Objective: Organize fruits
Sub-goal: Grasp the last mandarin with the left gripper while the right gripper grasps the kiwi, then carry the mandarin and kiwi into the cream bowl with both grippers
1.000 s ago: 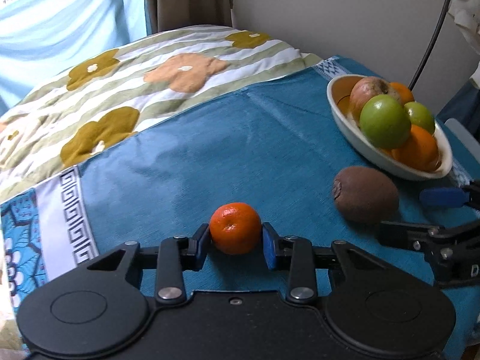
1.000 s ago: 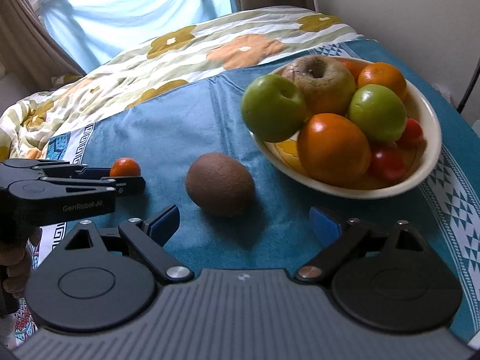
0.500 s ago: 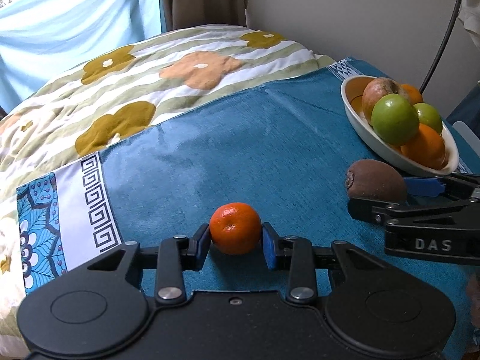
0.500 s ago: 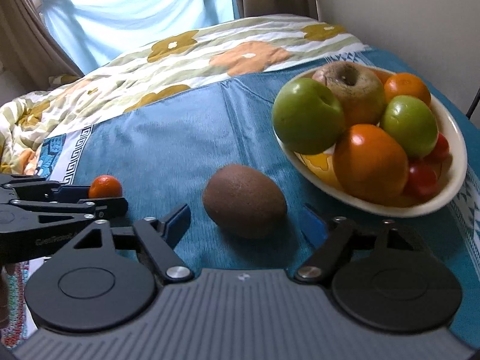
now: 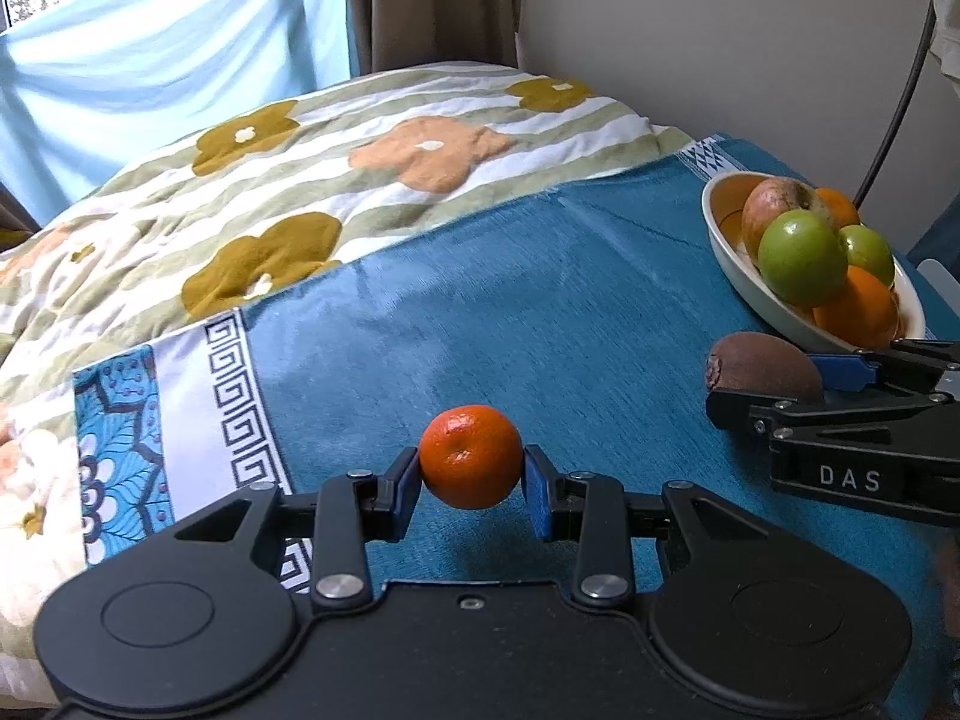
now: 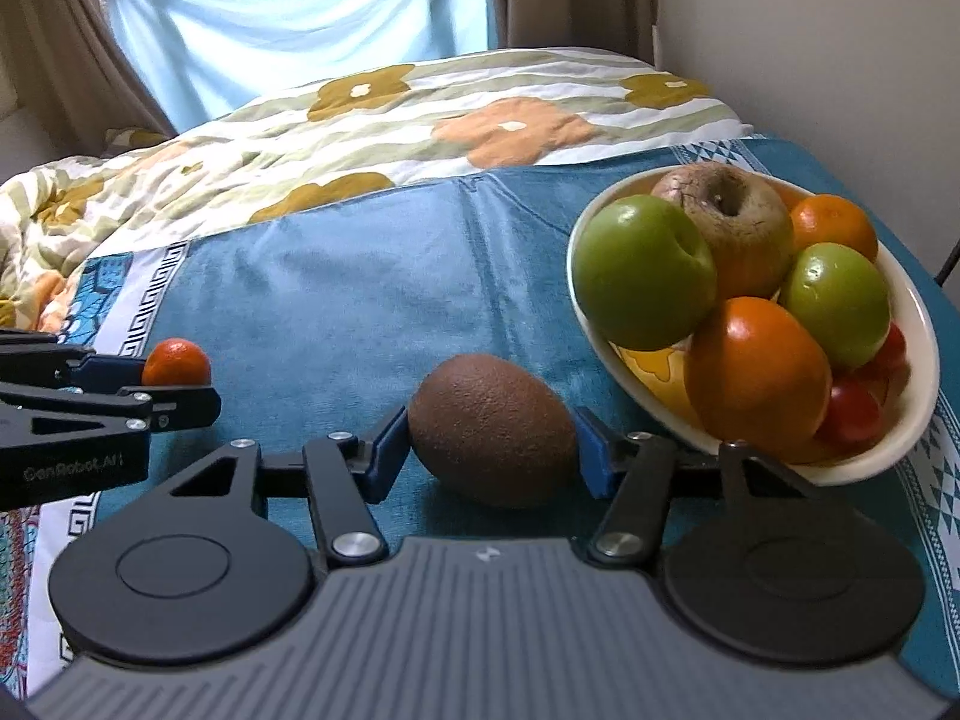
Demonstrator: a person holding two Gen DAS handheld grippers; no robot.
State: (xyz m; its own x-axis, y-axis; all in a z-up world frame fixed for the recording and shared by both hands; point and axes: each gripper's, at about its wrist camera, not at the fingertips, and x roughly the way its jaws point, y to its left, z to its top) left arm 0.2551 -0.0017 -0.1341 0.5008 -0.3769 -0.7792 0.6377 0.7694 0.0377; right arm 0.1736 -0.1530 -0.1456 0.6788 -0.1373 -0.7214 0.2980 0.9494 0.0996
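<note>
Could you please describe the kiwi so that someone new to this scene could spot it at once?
Find the white bowl heaped with fruit on the blue cloth. Just outside its near rim, on the cloth, lies the kiwi, between the right tool's blue pads. It is the only brown, fuzzy, egg-shaped fruit; the rest are glossy green, orange or red.

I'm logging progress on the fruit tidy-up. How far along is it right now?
Done: the bowl already holds apples, oranges and small red fruits. In hand: the left hand-held gripper is shut on the mandarin, apparently lifted off the blue cloth, and the right hand-held gripper has its pads against the kiwi beside the bowl. Left: getting both pieces into the bowl.
</note>
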